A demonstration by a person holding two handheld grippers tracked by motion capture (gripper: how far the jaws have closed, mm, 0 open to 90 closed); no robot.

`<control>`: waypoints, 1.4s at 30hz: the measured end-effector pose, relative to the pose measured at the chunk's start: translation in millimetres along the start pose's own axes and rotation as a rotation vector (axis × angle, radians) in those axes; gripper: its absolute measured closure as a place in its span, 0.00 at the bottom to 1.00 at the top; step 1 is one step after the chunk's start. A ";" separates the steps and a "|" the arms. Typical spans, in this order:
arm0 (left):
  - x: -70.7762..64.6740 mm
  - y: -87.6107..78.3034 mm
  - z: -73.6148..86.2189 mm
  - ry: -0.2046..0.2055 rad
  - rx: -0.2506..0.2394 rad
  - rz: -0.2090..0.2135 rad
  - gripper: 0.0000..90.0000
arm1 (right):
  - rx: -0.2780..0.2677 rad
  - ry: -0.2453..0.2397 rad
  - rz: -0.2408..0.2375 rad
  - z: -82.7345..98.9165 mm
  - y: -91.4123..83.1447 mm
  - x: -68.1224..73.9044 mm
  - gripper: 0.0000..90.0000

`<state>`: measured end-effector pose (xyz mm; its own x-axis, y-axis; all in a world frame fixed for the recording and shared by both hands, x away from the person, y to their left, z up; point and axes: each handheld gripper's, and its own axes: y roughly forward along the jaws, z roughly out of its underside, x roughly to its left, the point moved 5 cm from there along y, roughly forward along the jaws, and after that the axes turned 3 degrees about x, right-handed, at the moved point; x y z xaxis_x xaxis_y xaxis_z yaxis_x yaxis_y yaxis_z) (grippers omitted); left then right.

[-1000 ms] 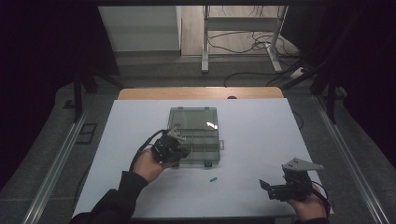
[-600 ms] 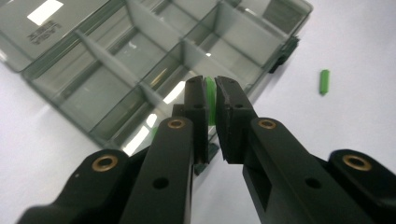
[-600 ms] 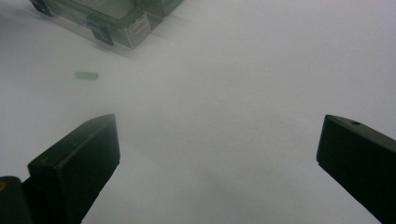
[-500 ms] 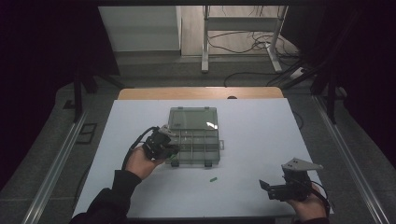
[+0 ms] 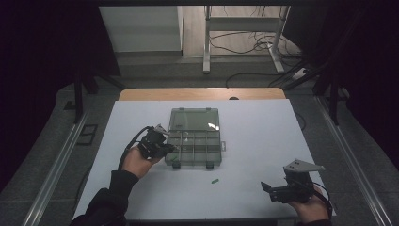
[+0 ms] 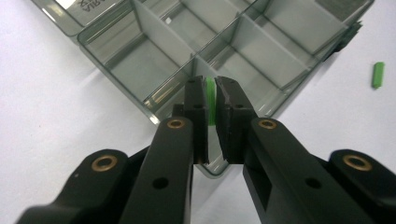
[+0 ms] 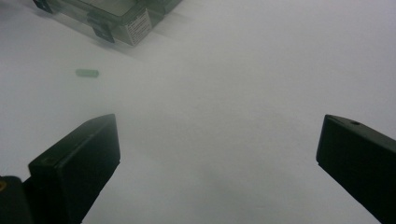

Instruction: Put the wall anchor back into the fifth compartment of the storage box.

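Observation:
A clear grey compartment box (image 5: 207,149) lies mid-table with its lid (image 5: 194,119) folded back. My left gripper (image 5: 170,149) is at the box's front left corner, shut on a small green piece (image 6: 210,100) that stands upright between the pads above the corner compartment (image 6: 140,60). A second green piece (image 5: 215,181) lies loose on the white table in front of the box; it also appears as the loose green piece (image 6: 378,74) and the green piece (image 7: 87,73). My right gripper (image 5: 268,192) rests at the near right, jaws wide open with nothing between them (image 7: 217,135).
The white tabletop (image 5: 263,132) has a wooden strip at its far edge (image 5: 202,94). Metal rails run along both sides of the table. Table legs and cables stand on the floor beyond the far edge.
My left hand and gripper have shifted left along the box's front, from its middle to its left corner. The right gripper has stayed put.

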<state>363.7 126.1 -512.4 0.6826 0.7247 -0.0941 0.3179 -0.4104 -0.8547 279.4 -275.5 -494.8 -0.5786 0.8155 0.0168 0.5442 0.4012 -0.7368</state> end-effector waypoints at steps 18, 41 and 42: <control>5.6 7.8 0.3 -0.019 -0.004 -0.018 0.89 | 0.001 0.000 0.001 0.0 0.0 0.1 0.00; -23.7 -0.8 -15.6 0.004 -0.074 0.059 0.56 | -0.001 0.000 0.000 -0.1 -0.1 -0.1 0.00; -26.3 -0.7 -16.7 0.009 -0.076 0.063 0.54 | -0.001 0.000 0.000 -0.1 -0.1 -0.1 0.00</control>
<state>356.5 98.1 -500.7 0.7085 0.6913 -0.1421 0.3224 -0.4961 -0.8062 279.5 -275.6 -494.7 -0.5785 0.8155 0.0171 0.5449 0.4020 -0.7359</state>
